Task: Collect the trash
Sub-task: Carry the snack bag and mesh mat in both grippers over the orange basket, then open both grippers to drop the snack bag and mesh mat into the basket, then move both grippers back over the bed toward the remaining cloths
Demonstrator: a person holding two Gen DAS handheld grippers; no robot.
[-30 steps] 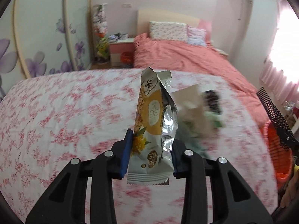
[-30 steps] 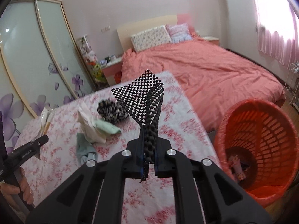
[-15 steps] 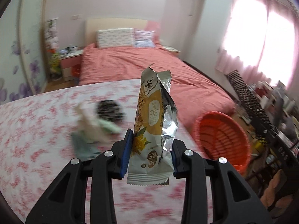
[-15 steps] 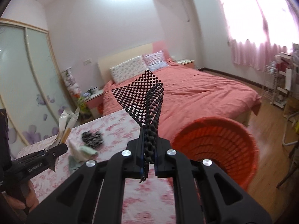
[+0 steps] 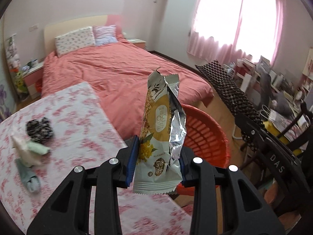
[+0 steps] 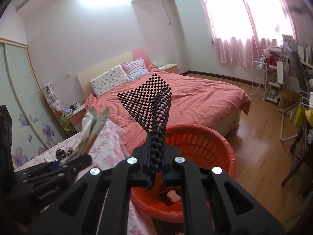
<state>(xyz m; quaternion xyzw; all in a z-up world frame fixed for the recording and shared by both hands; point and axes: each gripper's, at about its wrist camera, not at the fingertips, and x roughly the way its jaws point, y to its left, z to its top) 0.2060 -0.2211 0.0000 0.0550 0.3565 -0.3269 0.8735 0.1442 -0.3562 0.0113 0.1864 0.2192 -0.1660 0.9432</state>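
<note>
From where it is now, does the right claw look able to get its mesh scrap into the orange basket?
Probably yes. The right claw, shut on the black mesh scrap, sits right above the orange basket, whose open mouth has nothing across it.

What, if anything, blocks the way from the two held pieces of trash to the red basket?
Nothing visible. The snack wrapper in the left hand-held gripper and the checkered mesh piece in the right hand-held gripper both face the red basket's open mouth.
</note>
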